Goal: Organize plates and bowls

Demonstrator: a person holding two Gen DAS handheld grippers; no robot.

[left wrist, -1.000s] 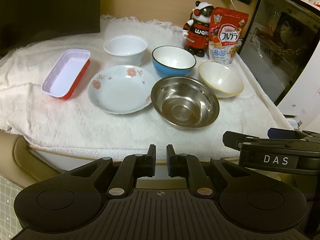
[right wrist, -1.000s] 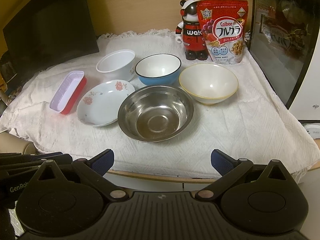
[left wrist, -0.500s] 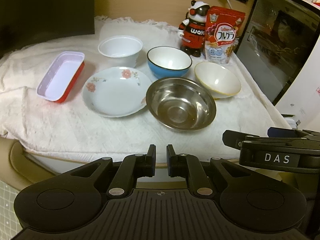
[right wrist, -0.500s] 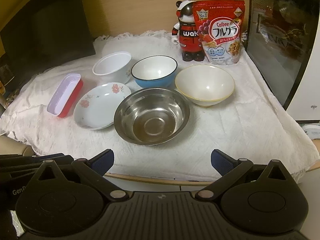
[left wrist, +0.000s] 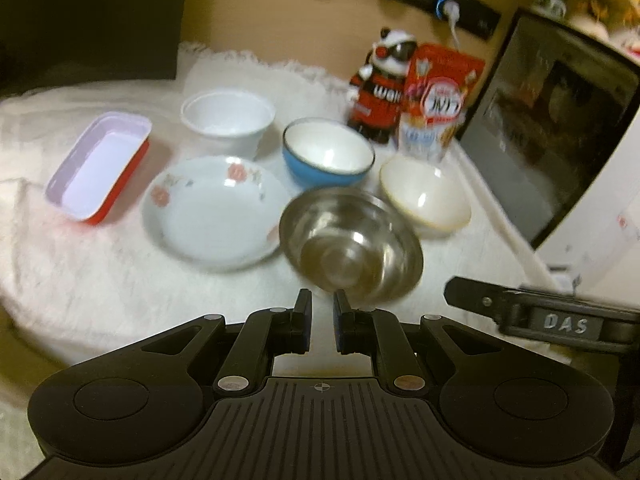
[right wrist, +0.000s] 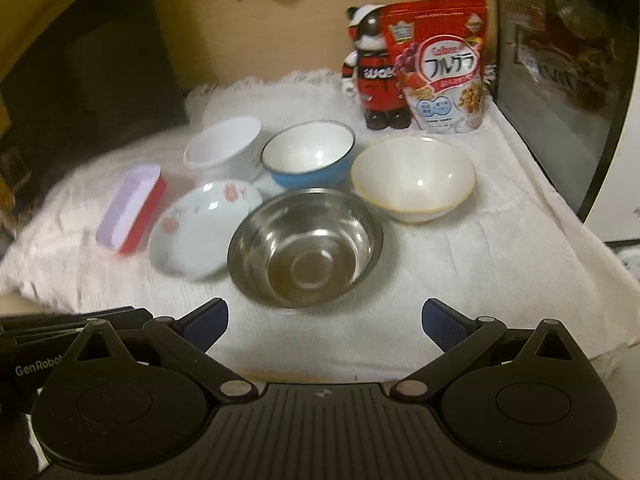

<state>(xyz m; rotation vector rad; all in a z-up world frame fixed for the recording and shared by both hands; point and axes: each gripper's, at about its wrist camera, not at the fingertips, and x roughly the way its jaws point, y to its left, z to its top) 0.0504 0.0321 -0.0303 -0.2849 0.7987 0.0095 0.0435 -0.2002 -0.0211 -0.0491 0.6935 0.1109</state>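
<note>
Plates and bowls sit clustered around the steel bowl (right wrist: 305,249): flowered plate (right wrist: 200,232) touching its left, cream bowl (right wrist: 413,179) behind-right. The narrow, empty left gripper (left wrist: 320,322) could knock its rim; the right gripper (right wrist: 323,322) gapes wide.

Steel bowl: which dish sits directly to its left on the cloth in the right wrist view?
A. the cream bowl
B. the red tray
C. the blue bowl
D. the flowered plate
D: in the right wrist view the flowered plate lies right beside the steel bowl on its left, with the blue bowl behind it.
</note>
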